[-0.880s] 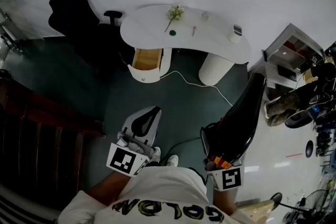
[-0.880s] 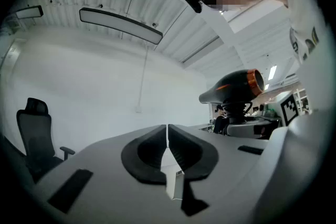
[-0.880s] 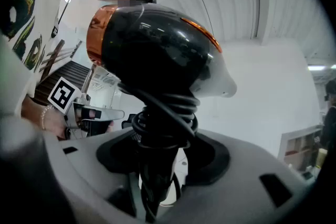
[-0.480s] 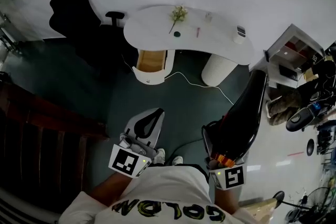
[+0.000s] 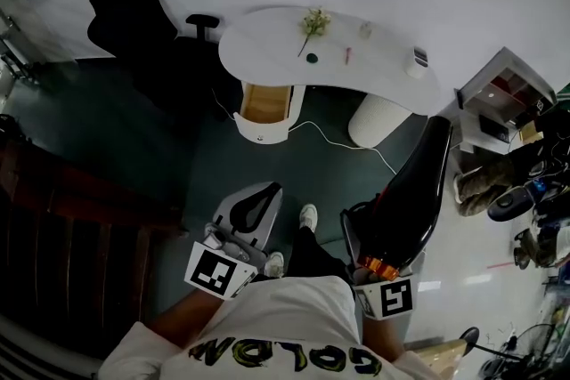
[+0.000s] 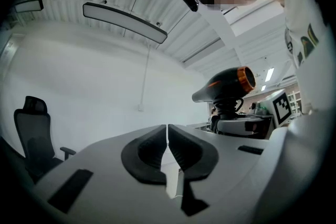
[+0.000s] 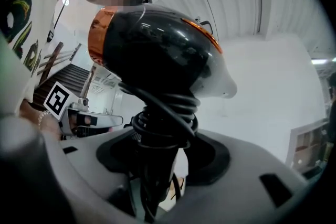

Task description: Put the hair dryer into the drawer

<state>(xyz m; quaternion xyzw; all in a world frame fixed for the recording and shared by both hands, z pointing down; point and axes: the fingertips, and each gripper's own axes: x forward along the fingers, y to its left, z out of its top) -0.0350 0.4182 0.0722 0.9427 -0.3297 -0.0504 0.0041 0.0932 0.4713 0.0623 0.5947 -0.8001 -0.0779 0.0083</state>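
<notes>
Down at the bottom of the head view, the right gripper (image 7: 167, 162) has the hair dryer (image 7: 157, 55) clamped by its handle. In the right gripper view the handle stands upright between the two jaws, which sit wide apart and press on it from either side. The black cord (image 7: 165, 113) is wound round the handle just above the pads.

The fat black barrel sits on top, so the dryer's long axis runs roughly level. The orange ring (image 7: 100, 34) at the back end faces the person. The pale nozzle tip (image 7: 223, 84) points forward and a bit to the right, away from the body. From above, the barrel shows as a long shiny black shape running out toward the upper right.

The left gripper (image 6: 168, 147) has nothing in it. Its jaws are closed, with the dark pads meeting at the tips and only a thin slit showing lower down. It's held level beside the right one.

The drawer (image 5: 264, 102) hangs open under the left part of the curved white desk (image 5: 267, 44), showing a wood-coloured inside. The dryer is well apart from it, out over the dark floor (image 5: 294, 165). A black office chair (image 5: 134, 22) stands left of the desk, and a white cable (image 5: 334, 141) trails across the floor near the drawer.
</notes>
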